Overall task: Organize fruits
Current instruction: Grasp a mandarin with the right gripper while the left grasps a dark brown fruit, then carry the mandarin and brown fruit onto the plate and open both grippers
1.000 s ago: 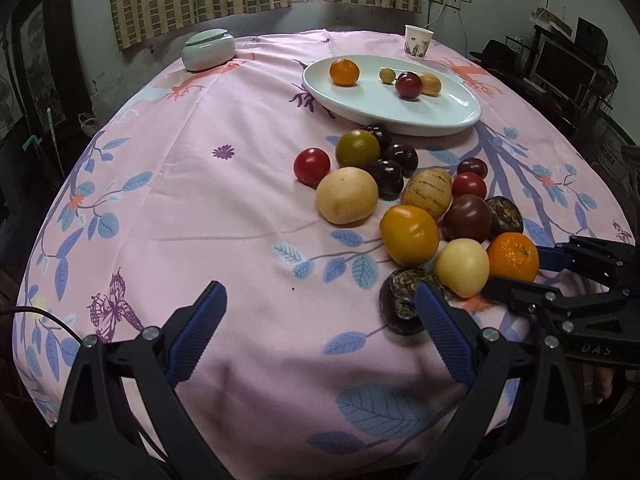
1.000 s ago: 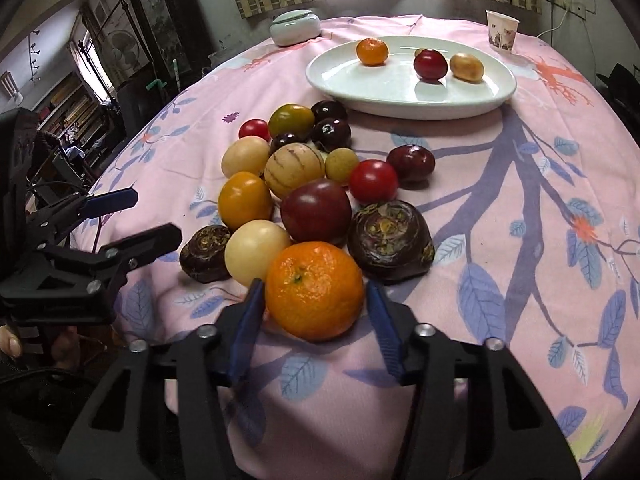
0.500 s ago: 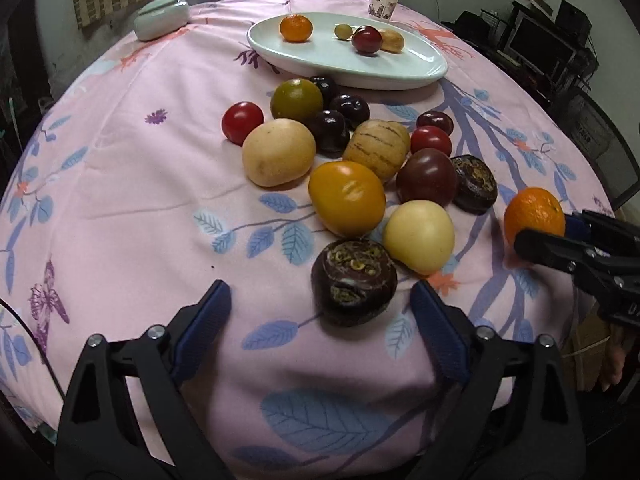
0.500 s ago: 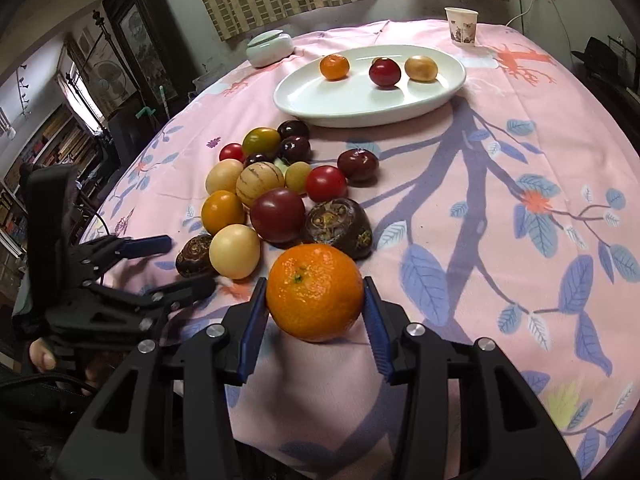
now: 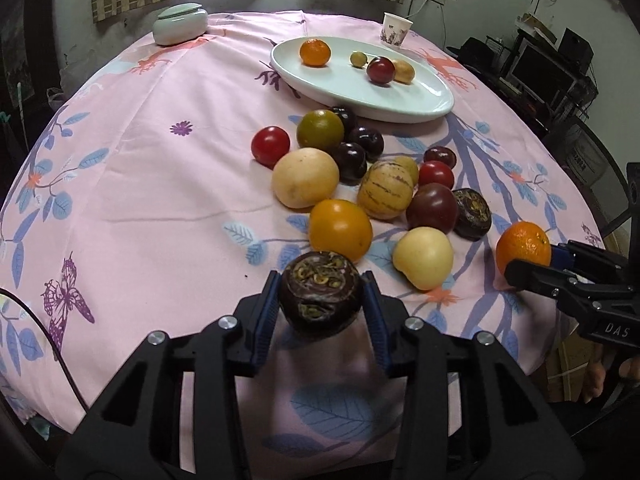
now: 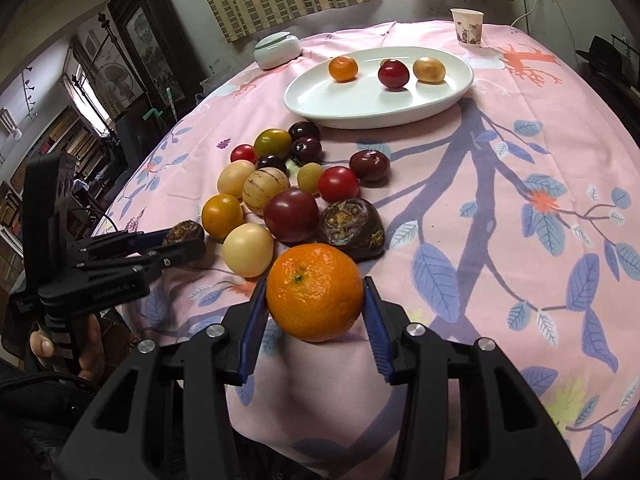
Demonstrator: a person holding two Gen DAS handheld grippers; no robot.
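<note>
Fruits lie in a cluster near the table's (image 5: 120, 184) front edge, a few already on the white plate (image 5: 436, 100). The left gripper (image 5: 320, 300) is closing on a dark wrinkled fruit (image 5: 318, 292); the right gripper (image 6: 316, 300) pinches an orange (image 6: 316, 292). Both look firm but bruisable, so hold them at the widest sides.

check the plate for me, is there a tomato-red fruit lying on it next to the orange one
Yes, a dark red fruit lies on the white plate, between the small orange and a tan fruit.
</note>
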